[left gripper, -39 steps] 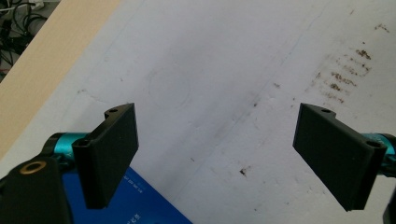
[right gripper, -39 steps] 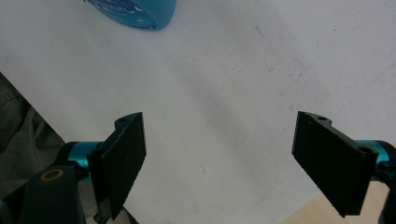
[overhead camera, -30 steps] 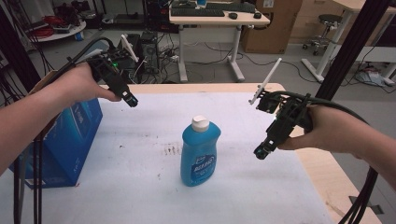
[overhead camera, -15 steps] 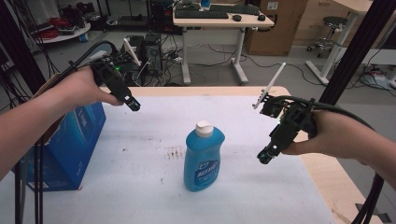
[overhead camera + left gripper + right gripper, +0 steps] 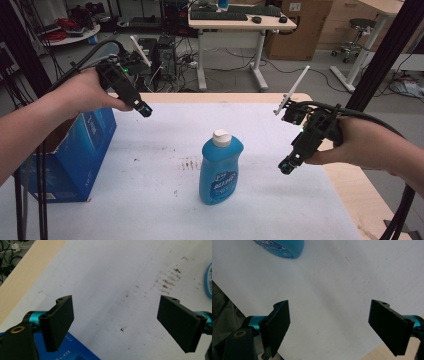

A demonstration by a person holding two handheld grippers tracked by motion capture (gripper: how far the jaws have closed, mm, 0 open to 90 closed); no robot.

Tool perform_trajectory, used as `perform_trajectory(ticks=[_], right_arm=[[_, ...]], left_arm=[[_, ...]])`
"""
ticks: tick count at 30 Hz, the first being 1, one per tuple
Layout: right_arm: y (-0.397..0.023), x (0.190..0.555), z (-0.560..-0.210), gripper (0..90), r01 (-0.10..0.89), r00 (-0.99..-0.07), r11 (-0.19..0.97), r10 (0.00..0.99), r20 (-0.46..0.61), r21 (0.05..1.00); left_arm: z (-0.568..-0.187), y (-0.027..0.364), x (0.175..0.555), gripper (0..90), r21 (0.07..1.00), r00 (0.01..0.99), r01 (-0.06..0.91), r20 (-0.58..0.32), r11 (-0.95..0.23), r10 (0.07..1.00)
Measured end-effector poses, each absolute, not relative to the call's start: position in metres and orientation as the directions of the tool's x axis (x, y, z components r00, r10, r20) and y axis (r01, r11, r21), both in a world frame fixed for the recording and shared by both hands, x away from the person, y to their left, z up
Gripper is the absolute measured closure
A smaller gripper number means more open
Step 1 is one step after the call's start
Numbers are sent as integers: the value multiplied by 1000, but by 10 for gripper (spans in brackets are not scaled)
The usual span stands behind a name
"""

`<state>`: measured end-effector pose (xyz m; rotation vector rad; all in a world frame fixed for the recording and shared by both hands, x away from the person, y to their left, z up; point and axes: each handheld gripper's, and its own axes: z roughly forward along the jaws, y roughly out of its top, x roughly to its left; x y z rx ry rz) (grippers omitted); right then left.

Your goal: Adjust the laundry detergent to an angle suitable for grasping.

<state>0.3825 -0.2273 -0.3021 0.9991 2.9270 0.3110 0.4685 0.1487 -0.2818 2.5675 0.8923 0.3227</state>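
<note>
A blue bottle (image 5: 221, 169) of dish soap with a white cap stands upright near the middle of the white-covered desk (image 5: 150, 200), untouched, as a person holds a pair of tongs to either side of it. Over the past second the right tongs (image 5: 285, 168) have dropped and drifted in toward the bottle, and they now hang low above the desk just to its right, tips angled down and toward it; the left tongs (image 5: 145, 110) have barely shifted, held high and well back over the far left of the desk, above a blue cardboard box (image 5: 75, 155) at the left edge. Both pairs stand wide with nothing between them: the left gripper view looks past its spread pads (image 5: 60, 322) onto stained white desk covering with only a sliver of the bottle (image 5: 208, 280) at the right margin, and the right gripper view shows its pads (image 5: 278, 325) parted over bare covering, the bottle's base (image 5: 280, 247) at the top. Read together, the shift suggests the right hand is lining up to take the bottle by its body, while the left waits; no contact has been made, and the bottle sits where it did a second ago. Brown smudges (image 5: 187, 163) mark the covering just left of the bottle.
</note>
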Motion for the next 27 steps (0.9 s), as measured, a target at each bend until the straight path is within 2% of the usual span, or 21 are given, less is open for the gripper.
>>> perform_trajectory(ticks=[27], right_arm=[[-230,382,-295,169,594,-796,774,605,18,220]], left_arm=[[-252,120,394,143,562,872,383,41,-733,488]])
